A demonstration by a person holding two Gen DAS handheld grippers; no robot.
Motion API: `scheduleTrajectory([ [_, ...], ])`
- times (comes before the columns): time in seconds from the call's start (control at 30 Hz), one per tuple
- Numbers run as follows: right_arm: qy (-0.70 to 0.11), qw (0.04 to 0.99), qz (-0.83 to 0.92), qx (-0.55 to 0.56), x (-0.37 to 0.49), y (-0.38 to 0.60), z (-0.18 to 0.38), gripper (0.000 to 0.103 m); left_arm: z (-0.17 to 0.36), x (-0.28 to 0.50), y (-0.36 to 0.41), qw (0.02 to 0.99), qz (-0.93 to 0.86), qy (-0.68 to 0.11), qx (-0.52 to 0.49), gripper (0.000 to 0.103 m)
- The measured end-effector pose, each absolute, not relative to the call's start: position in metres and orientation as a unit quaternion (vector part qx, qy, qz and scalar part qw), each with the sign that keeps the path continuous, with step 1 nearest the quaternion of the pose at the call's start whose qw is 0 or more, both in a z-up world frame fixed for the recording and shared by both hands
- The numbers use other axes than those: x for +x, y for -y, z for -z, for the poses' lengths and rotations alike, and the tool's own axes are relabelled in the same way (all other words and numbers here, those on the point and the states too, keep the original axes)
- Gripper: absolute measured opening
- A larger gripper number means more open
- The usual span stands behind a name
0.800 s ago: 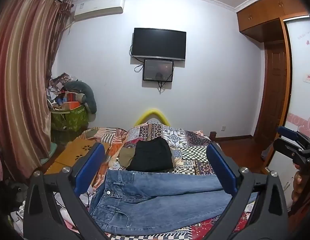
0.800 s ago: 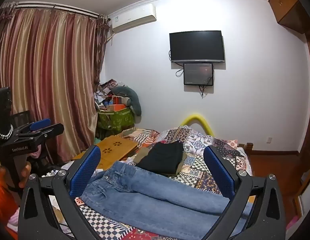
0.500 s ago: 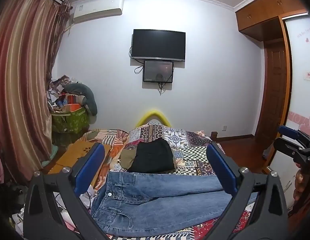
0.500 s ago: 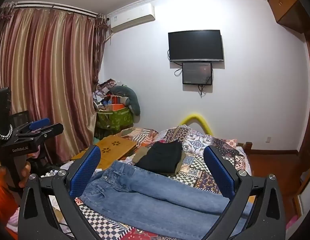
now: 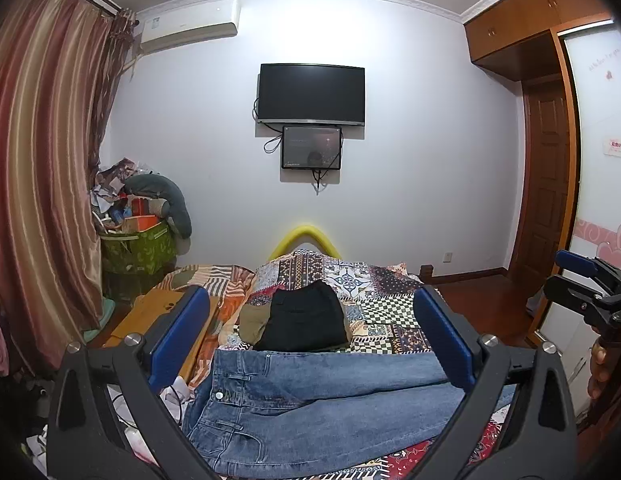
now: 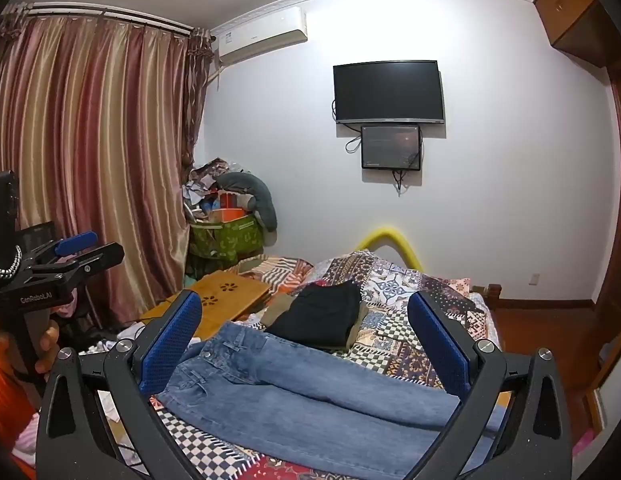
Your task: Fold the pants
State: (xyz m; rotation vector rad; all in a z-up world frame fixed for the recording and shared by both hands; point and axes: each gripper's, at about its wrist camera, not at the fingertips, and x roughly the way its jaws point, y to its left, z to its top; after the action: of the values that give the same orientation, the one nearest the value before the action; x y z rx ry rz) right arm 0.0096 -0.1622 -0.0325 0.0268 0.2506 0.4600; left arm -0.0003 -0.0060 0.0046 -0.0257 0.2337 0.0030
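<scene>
Two tools up and both gaping wide, nothing between the blue pads: the left tool and the right tool hover level-ish over the near edge of the bed, empty and clear of the cloth. Right under them lie the jeans, flat on the patchwork cover, waistband out at 9 o'clock, legs running off toward 3 o'clock, one leg lying partly over the other. Nothing folded yet, by the look of it. My call: dip both tools together, pinch the denim at matching points along one edge, and lift evenly so the heavy fabric doesn't drag or twist. Watch that each pinch takes both layers, or the fold skews. Beyond, at 12 o'clock, a dark folded garment sits just past the jeans; keep the swing short of it.
</scene>
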Motion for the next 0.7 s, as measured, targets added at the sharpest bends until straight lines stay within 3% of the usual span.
scheduleTrajectory([
  [0.7,-0.124,0.966,-0.225,0.015,0.0087,0.1605,0.0351,0.102,-0.0054,0.0035,0.0105,0.993,0.002,-0.12,-0.014,0.103],
])
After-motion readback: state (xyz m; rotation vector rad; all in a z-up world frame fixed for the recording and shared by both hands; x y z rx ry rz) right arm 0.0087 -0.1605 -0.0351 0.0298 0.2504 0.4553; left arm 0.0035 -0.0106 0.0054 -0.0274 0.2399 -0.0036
